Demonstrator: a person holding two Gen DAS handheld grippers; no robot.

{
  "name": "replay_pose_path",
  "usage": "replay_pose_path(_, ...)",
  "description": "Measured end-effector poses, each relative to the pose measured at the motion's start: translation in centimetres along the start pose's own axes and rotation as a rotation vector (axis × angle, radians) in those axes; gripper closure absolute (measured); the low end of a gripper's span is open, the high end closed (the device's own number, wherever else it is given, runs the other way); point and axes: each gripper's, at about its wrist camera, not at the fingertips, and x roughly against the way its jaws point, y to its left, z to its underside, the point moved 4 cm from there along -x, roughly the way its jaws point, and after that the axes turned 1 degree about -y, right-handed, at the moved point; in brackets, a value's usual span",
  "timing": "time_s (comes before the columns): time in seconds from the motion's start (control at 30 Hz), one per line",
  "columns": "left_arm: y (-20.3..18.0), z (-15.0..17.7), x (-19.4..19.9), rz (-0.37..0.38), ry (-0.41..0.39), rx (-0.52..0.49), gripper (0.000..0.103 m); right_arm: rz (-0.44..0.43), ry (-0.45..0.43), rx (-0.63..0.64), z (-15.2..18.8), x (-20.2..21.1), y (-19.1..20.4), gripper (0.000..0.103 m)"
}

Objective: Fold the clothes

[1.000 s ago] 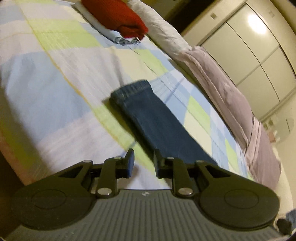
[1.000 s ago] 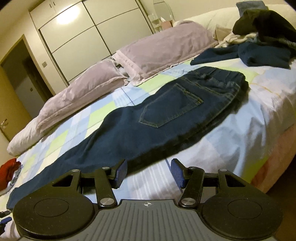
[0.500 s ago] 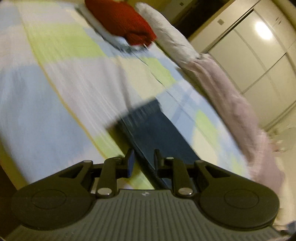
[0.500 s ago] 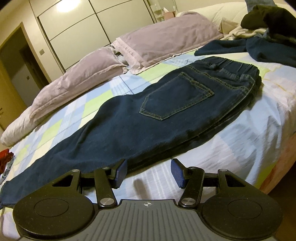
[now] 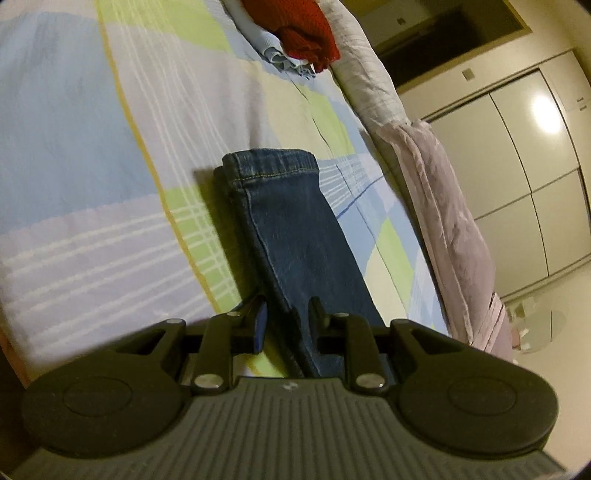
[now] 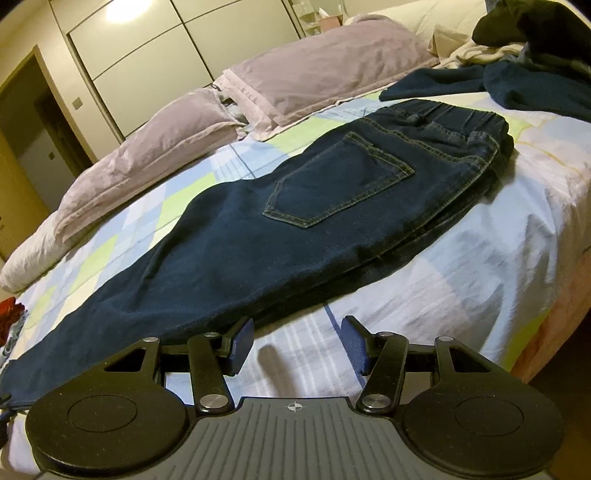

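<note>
Dark blue jeans (image 6: 295,229) lie folded lengthwise on the checked bedsheet (image 6: 461,280), back pocket up and waistband to the right. The left wrist view shows the hem end of the leg (image 5: 291,229). My left gripper (image 5: 288,321) hangs low over that leg. Its fingers stand a narrow gap apart, and the leg's near edge runs between them. A strip of sheet shows beside the left pad (image 5: 258,328), so nothing is pinched. My right gripper (image 6: 297,343) stands wide open just in front of the jeans' near edge, over bare sheet, with nothing between its fingers.
A red garment (image 5: 303,33) tops a folded stack at the far end of the bed. Lilac pillows (image 6: 314,74) line the far side. A heap of dark clothes (image 6: 535,55) lies beyond the waistband. The mattress edge (image 6: 546,332) drops off at the right.
My left gripper has sunk, rolled and closed in on the jeans leg, whose edge now lies between its fingers. The right gripper has drifted slightly lower toward the jeans.
</note>
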Motion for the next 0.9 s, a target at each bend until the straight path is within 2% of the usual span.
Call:
replay_pose_path(0.17, -0.3, 0.4, 0.2, -0.006, -0.030, -0.013, 0.087, -0.002, -0.006, 0.006, -0.1, -0.2, -0.1, 0.047)
replay_pose_path(0.2, -0.3, 0.5, 0.2, -0.006, -0.031, -0.018, 0.094, -0.004, -0.007, 0.005, -0.1, -0.3, -0.1, 0.047)
replay_pose_path(0.37, -2.2, 0.8, 0.3, -0.066, -0.046, -0.184, 0.098, 0.003, -0.013, 0.012, -0.3, -0.3, -0.3, 0.047)
replay_pose_path(0.43, -4.1, 0.9, 0.5, -0.076, -0.069, -0.301, 0.099, 0.015, -0.022, 0.011, -0.7, -0.3, -0.5, 0.047)
replay_pose_path(0.57, -11.4, 3.7, 2.0, -0.019, -0.159, -0.712, 0.099, 0.031, -0.046, -0.013, -1.4, -0.1, -1.3, 0.047)
replay_pose_path(0.67, -17.0, 8.4, 3.1, 0.123, -0.176, -1.004, 0.099, 0.032, -0.064, -0.021, -1.9, 0.2, -1.6, 0.047)
replay_pose_path(0.7, -18.5, 10.3, 3.3, 0.180, -0.160, -1.080, 0.099, 0.033, -0.070, -0.024, -2.1, 0.3, -1.6, 0.047)
replay_pose_path(0.77, -20.6, 14.9, 3.0, 0.287, -0.060, -1.196, 0.094, 0.033, -0.083, -0.030, -2.4, 0.6, -1.8, 0.047)
replay_pose_path(0.8, -21.1, 17.2, 2.5, 0.328, 0.007, -1.236, 0.087, 0.029, -0.090, -0.034, -2.7, 0.6, -1.8, 0.047)
replay_pose_path(0.83, -21.2, 19.7, 1.5, 0.354, 0.092, -1.265, 0.079, 0.022, -0.097, -0.038, -2.9, 0.7, -1.7, 0.047)
replay_pose_path(0.9, -20.2, 23.9, -0.5, 0.342, 0.226, -1.314, 0.075, 0.006, -0.107, -0.045, -3.3, 0.7, -1.4, 0.047)
